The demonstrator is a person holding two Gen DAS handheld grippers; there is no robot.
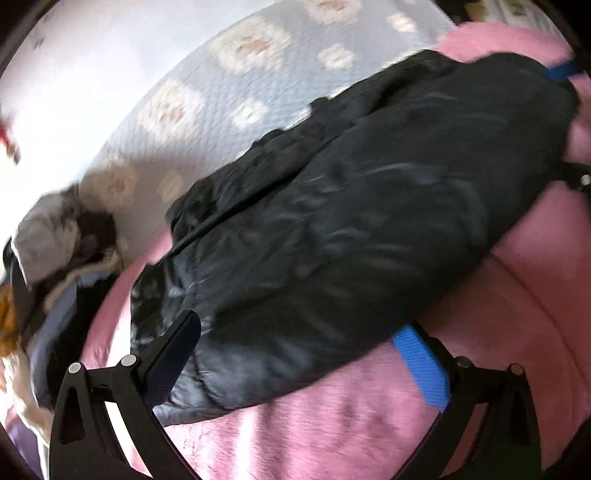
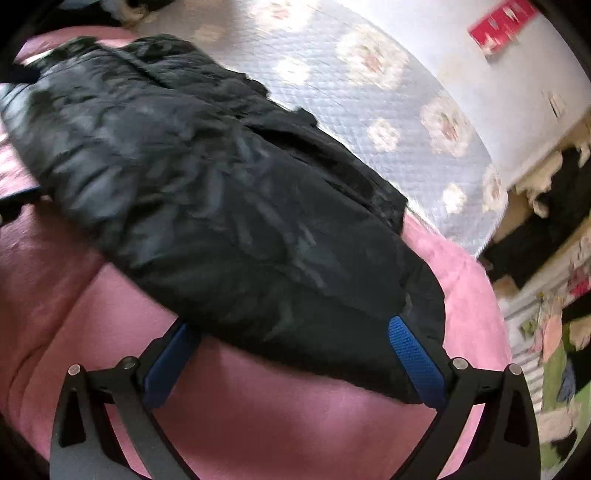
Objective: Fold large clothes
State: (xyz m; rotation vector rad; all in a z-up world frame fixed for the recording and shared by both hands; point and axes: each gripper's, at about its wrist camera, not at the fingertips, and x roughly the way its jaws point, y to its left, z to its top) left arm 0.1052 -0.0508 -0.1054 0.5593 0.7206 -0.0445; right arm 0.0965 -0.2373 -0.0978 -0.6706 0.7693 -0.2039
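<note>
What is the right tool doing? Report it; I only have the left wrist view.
Observer: The right tool is open. Its blue-padded fingers are spread wide at the near edge of the black jacket, not closed on it.
Operator: Tell me what lies beyond that end of the jacket.
Observer: Past the pink blanket there is a cluttered shelf with dark clothes, and a red sign on the white wall, too blurred to read.
</note>
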